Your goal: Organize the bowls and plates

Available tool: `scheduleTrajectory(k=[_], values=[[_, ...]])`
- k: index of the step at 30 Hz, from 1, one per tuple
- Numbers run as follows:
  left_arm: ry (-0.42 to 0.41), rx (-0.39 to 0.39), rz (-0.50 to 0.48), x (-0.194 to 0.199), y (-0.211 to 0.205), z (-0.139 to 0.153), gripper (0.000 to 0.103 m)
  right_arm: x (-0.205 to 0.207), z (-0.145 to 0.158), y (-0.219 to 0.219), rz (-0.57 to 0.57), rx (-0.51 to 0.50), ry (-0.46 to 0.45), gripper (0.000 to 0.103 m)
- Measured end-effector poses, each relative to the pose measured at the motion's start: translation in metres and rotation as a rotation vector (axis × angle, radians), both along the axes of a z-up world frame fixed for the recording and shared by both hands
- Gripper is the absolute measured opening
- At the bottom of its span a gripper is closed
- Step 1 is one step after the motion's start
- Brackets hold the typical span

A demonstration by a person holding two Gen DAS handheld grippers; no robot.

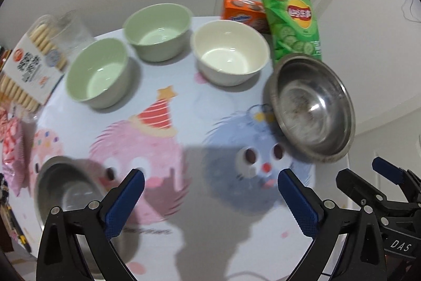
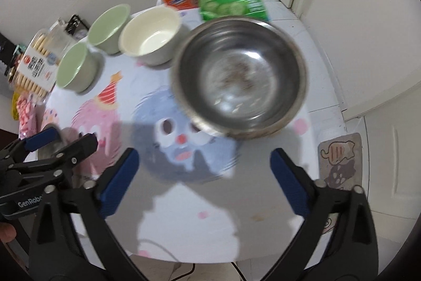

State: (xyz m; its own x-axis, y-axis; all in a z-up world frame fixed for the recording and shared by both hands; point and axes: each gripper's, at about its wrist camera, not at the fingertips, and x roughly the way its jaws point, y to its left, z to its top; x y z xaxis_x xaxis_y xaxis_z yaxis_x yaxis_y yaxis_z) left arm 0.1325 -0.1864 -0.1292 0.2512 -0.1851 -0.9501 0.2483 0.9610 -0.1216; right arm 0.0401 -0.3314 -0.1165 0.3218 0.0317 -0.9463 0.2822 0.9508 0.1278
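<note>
Two green bowls point(image 1: 98, 74) point(image 1: 159, 31) and a cream bowl point(image 1: 230, 52) stand upright in a row at the back of the round table. A steel bowl point(image 1: 314, 107) sits at the right side; it also shows in the right wrist view point(image 2: 239, 77). A second steel bowl point(image 1: 67, 191) sits at the near left, partly behind my left finger. My left gripper point(image 1: 210, 189) is open and empty above the table's near middle. My right gripper point(image 2: 204, 165) is open and empty, just short of the right steel bowl.
A green chip bag point(image 1: 292, 18) and an orange box point(image 1: 243, 11) stand at the back right. A biscuit pack point(image 1: 34, 57) and a pink snack bag point(image 1: 11, 149) lie along the left edge. The table point(image 1: 184, 139) has a cartoon cloth. A floor mat point(image 2: 340, 160) lies to the right.
</note>
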Motion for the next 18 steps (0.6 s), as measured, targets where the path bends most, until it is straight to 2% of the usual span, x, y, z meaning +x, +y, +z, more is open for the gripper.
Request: scheduleTrajectory(k=[7, 18], values=[[0.031, -0.017, 0.047, 0.023, -0.042, -0.016, 0.103, 0.013, -0.011, -0.057, -0.033, -0.012, 0.019, 0.101], [0.107, 0.026, 0.081, 0.042, -0.081, -0.055, 0.103, 0.044, -0.049, -0.102, -0.017, 0.019, 0.08, 0.101]])
